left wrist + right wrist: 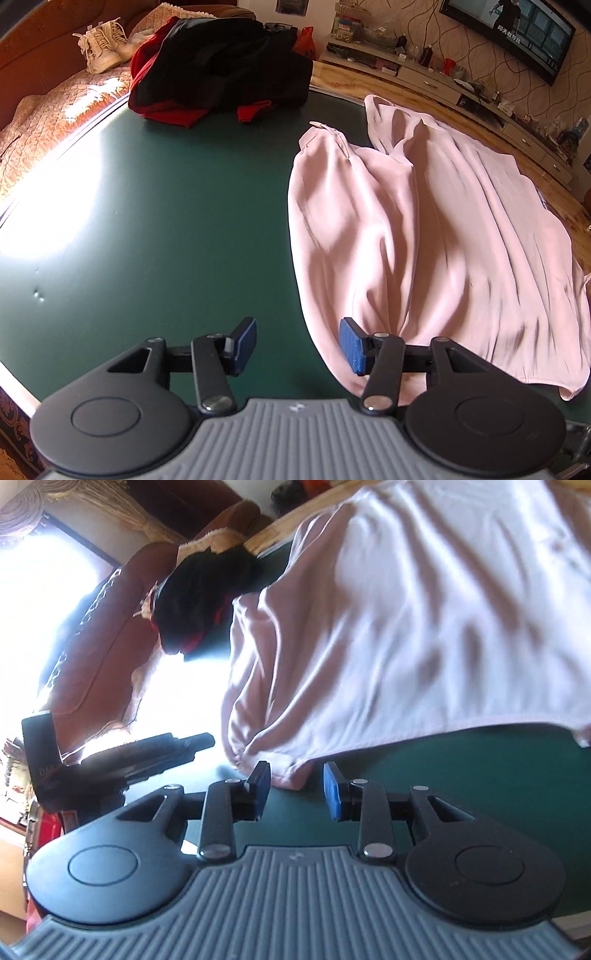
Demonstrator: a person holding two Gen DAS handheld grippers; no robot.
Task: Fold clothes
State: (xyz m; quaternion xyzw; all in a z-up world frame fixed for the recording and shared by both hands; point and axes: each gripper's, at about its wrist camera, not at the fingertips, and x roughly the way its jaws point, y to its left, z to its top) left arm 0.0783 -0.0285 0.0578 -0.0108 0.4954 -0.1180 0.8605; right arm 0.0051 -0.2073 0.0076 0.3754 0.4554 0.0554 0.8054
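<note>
- Hovering with the left gripper point(298, 345), fingers spread and gripping nothing, one blue pad just over the near edge of the pink garment point(424, 236).
- Aiming the right gripper point(295, 788), fingers likewise parted and empty, at the bunched hem corner point(288, 775) lying between them.
- Lying rumpled across the right part of the green bench point(166, 221), far edge reaching the wooden rim.
- Judging the next step: closing on both near corners, pinching one layer cleanly, lifting evenly.
- Sitting well apart at the far end: black-and-red clothes pile point(221, 70); white shoes point(107, 40) on the bed beyond.
- Glaring sunlight washing out the bench's left side.
</note>
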